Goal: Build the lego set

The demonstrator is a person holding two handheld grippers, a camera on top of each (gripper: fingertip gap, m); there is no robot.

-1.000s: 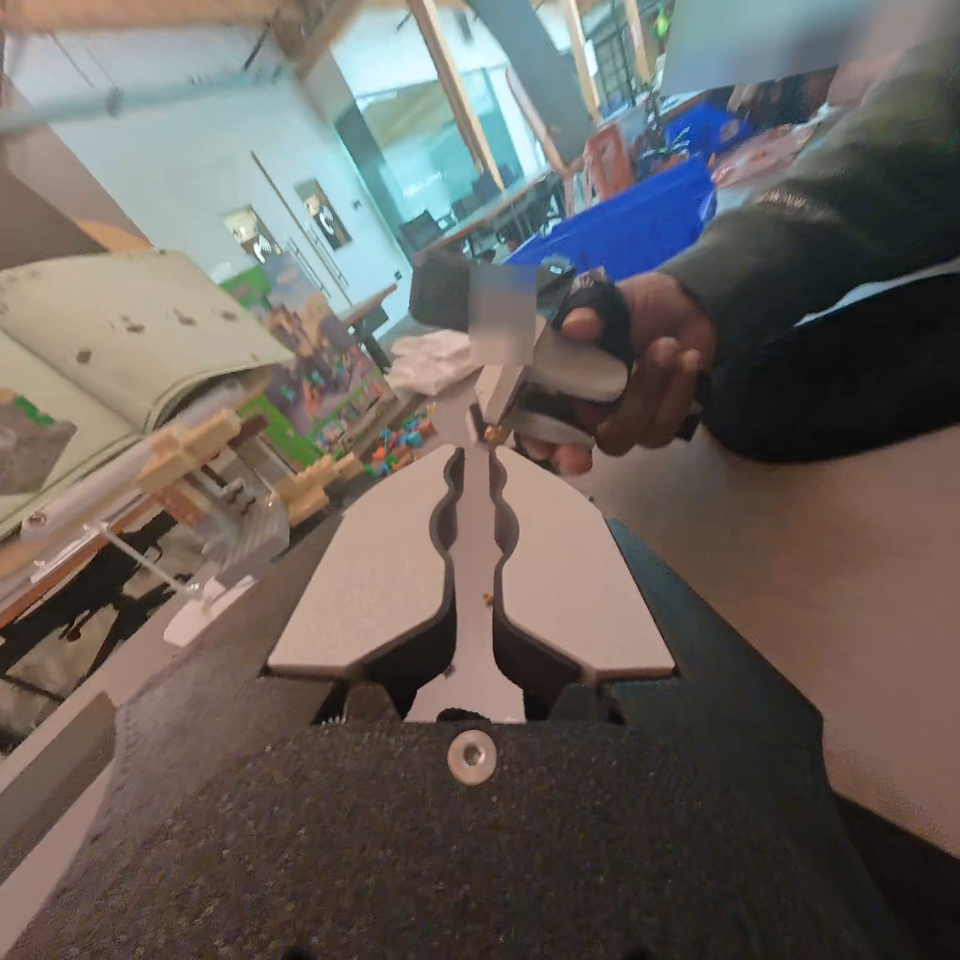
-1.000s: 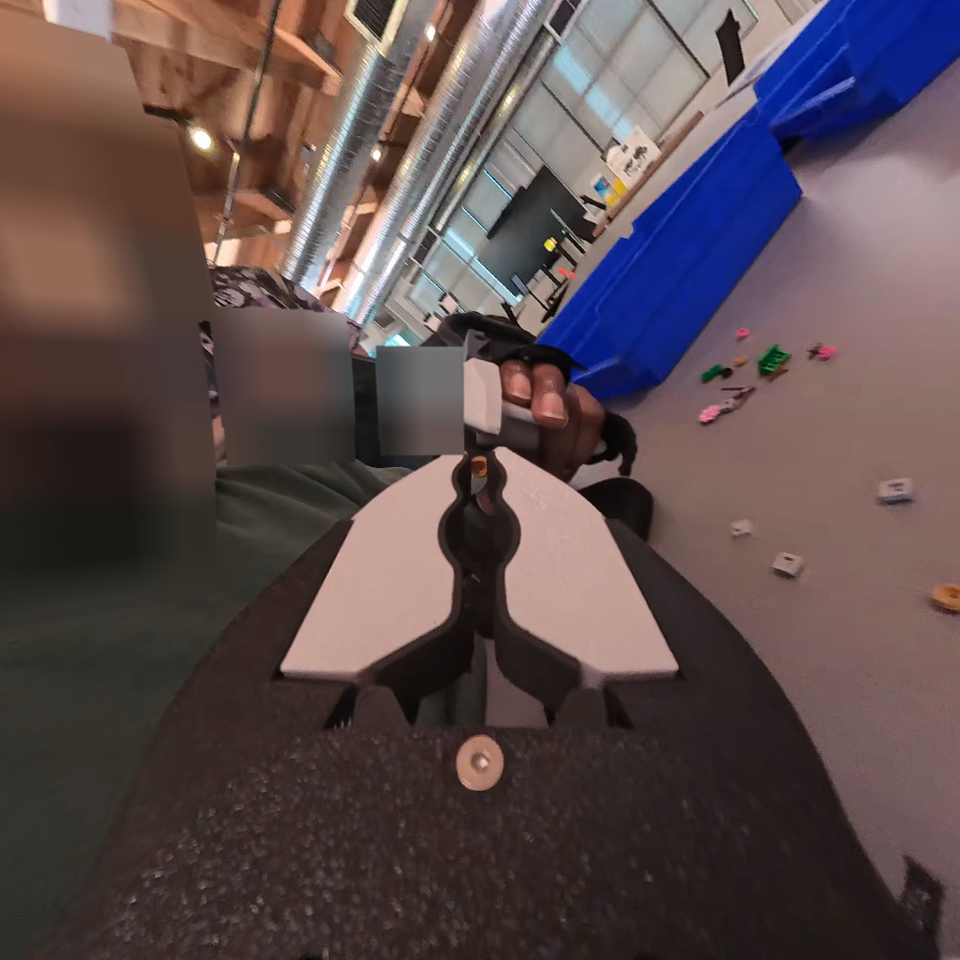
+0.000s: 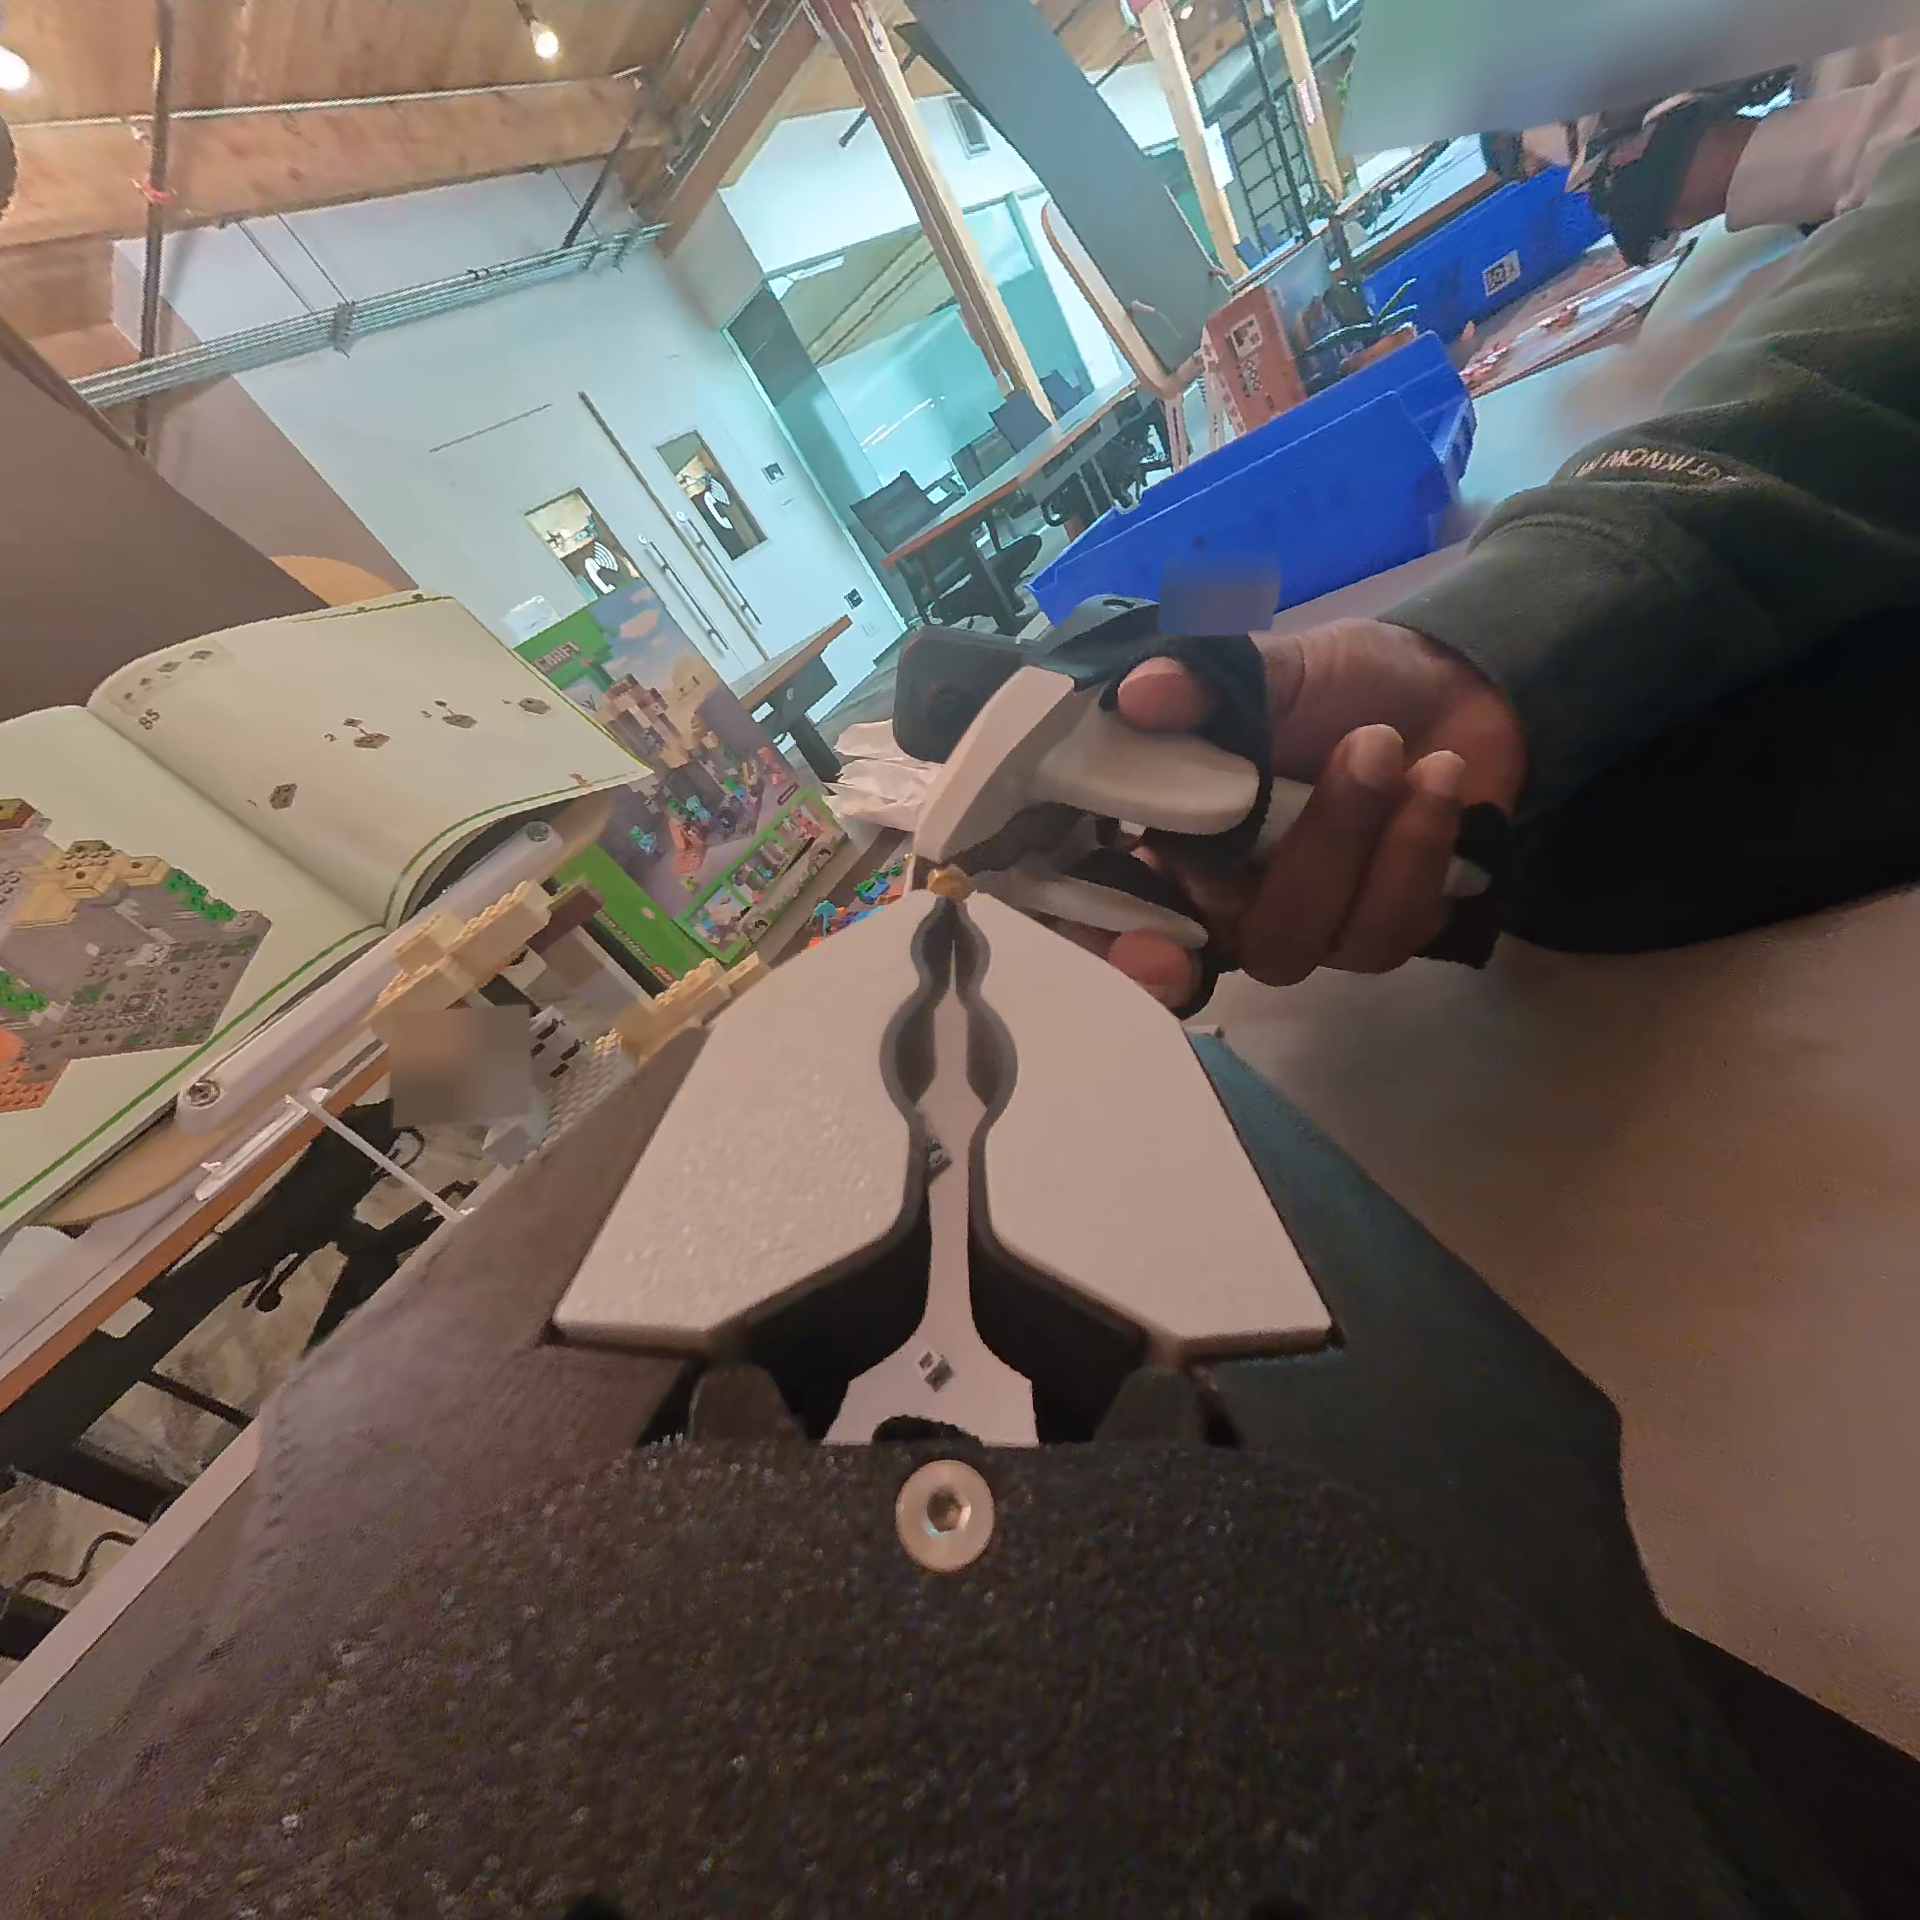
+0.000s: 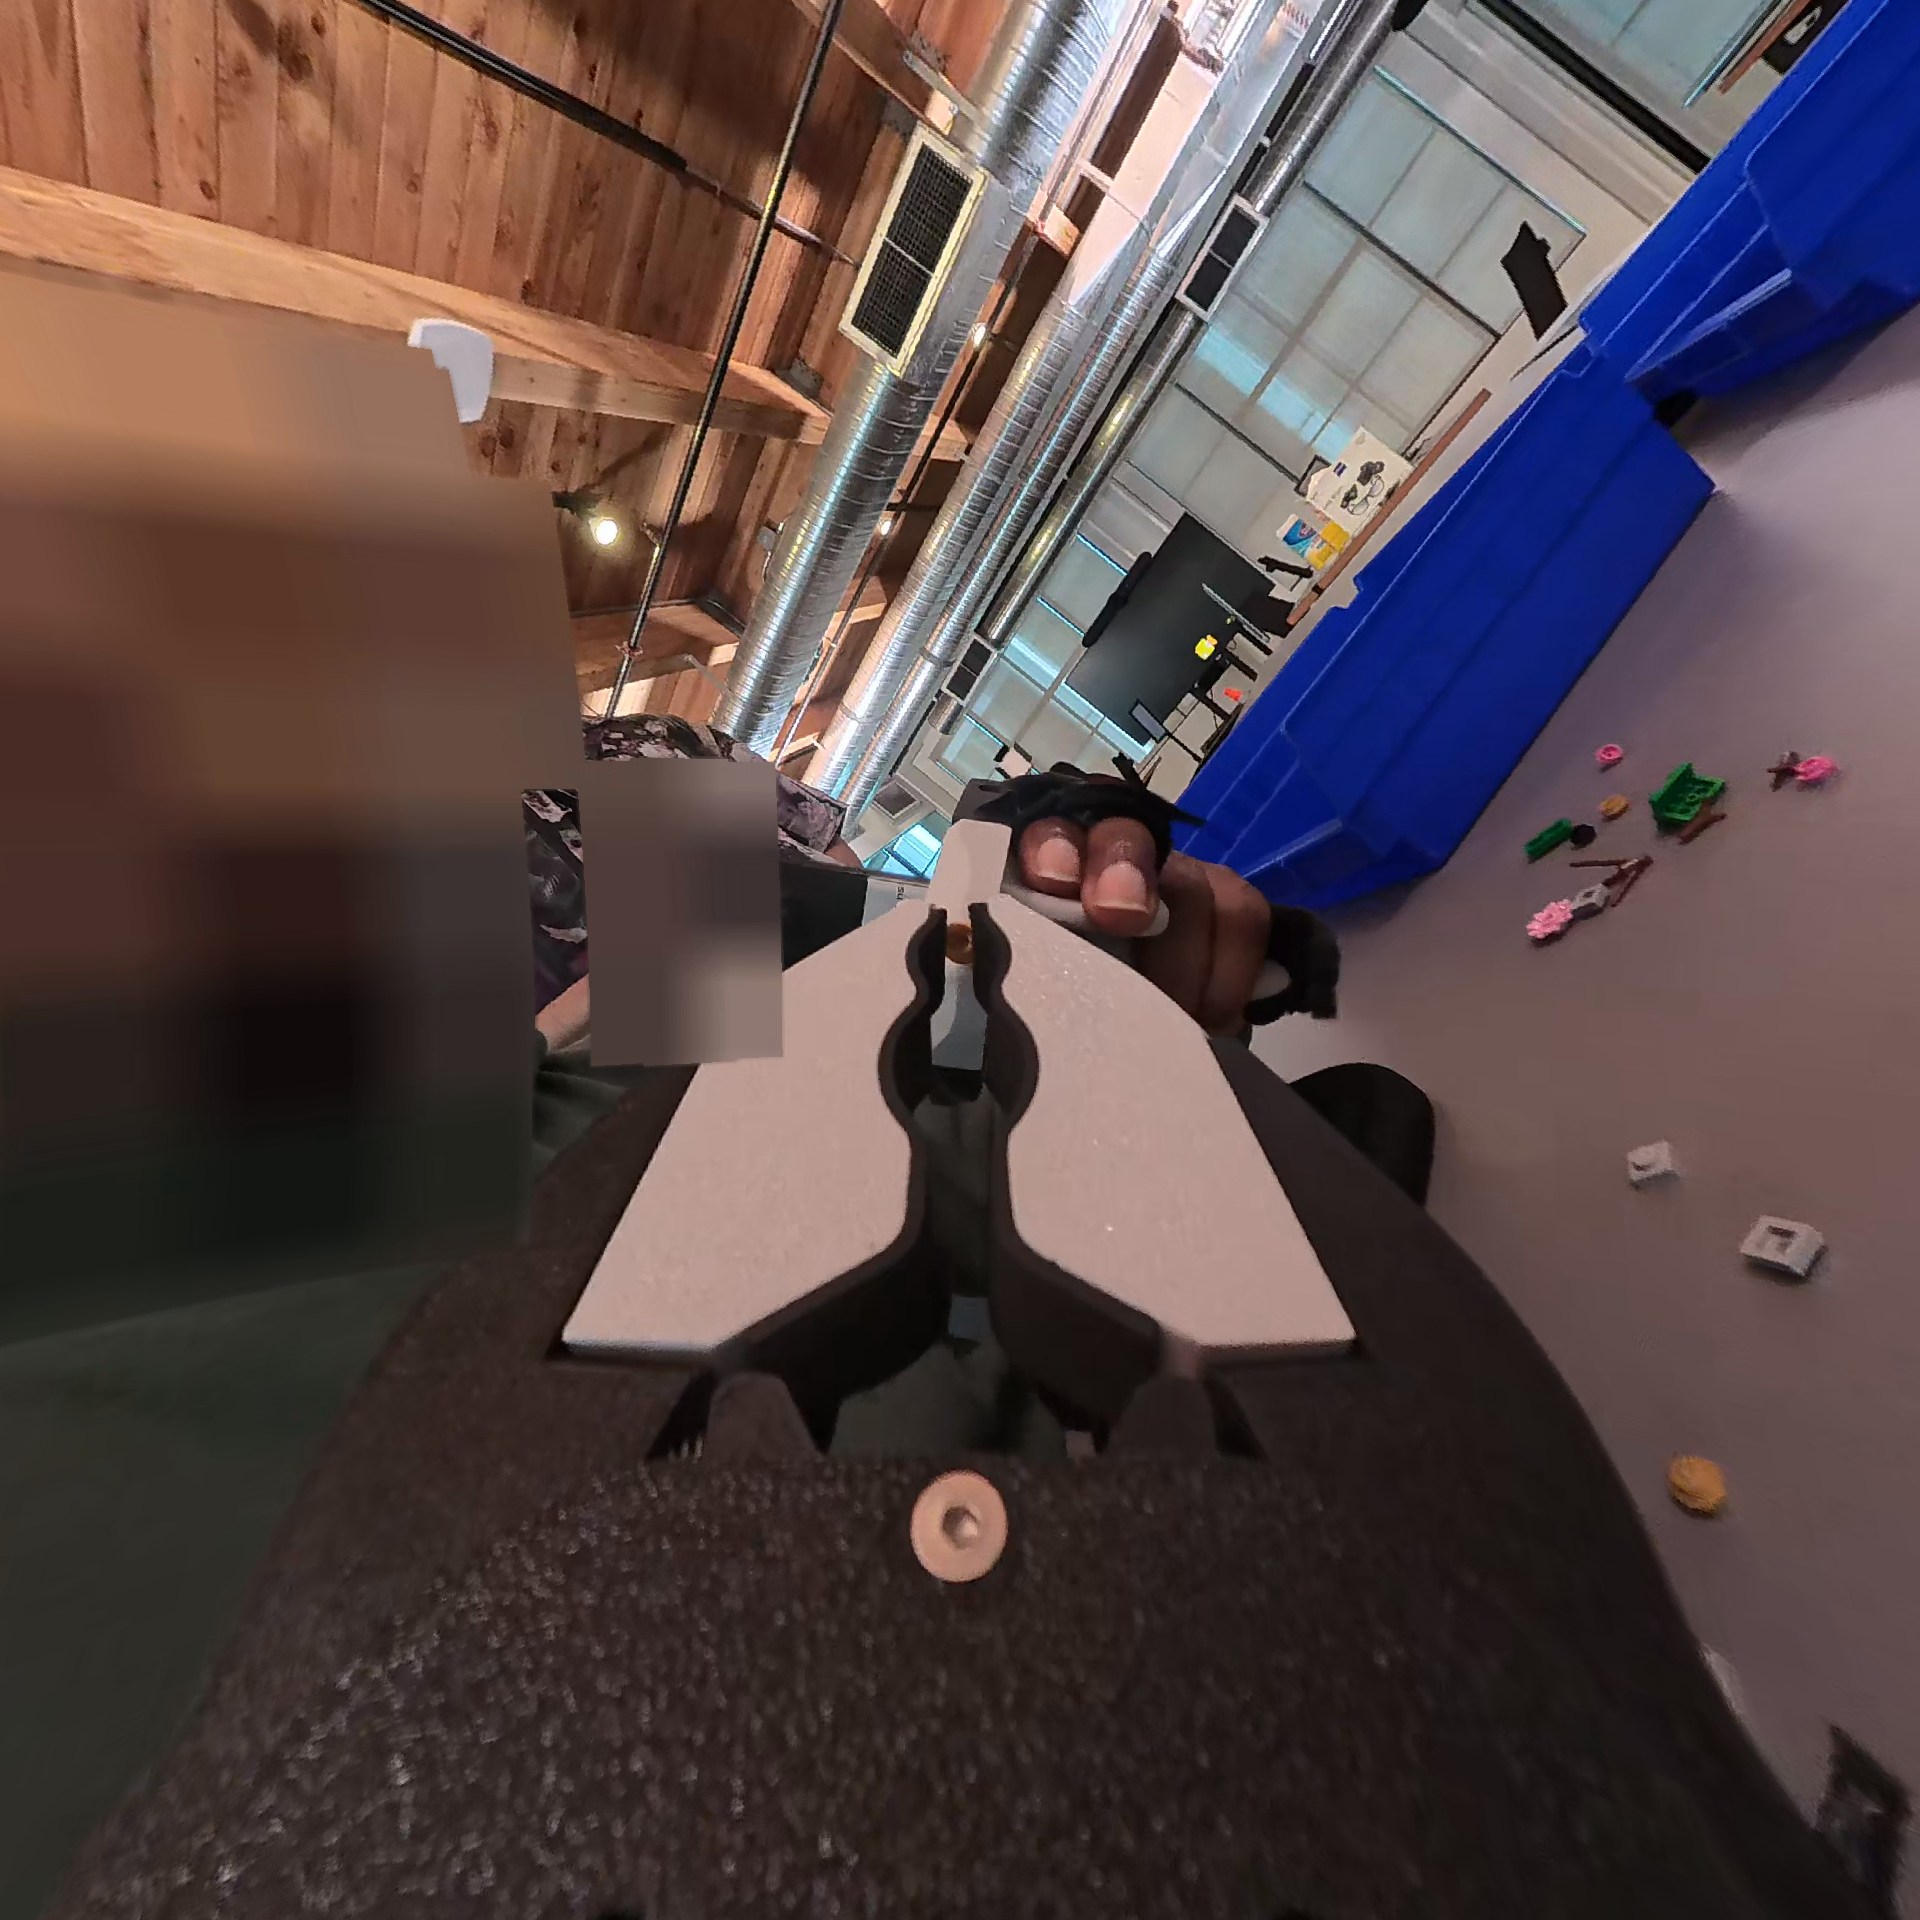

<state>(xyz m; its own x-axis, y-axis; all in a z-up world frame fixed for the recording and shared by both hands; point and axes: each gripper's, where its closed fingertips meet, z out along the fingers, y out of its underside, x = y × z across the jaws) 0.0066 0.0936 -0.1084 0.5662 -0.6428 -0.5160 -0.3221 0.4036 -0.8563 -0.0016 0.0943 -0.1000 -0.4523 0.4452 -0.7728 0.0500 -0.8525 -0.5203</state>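
Observation:
A small gold round piece (image 4: 958, 943) sits between the tips of my right gripper (image 4: 958, 918), which is shut on it and held in the air. In the left wrist view the same piece (image 3: 948, 883) is right at the tips of my left gripper (image 3: 948, 910). The left jaws are closed to a thin slit, tip to tip with the right gripper (image 3: 938, 869). I cannot tell whether the left tips also pinch the piece. A partly built tan model (image 3: 468, 945) stands to the left, on the table.
An open instruction booklet (image 3: 312, 790) and the set's box (image 3: 707, 821) are at the left. Blue bins (image 4: 1455, 675) line the far side of the grey table (image 4: 1558, 1039). Loose green and pink pieces (image 4: 1683, 795), grey pieces (image 4: 1782, 1247) and a tan round piece (image 4: 1696, 1483) lie on it. A person's sleeve (image 3: 1714, 623) rests at the right. Left and right tips are no more than a few centimetres apart. Left tips and right tips are each some 25 cm from the partly built tan model (image 3: 468, 945).
My left gripper has closed from slightly open and come up to the right gripper's tips. The right gripper still holds the gold piece.

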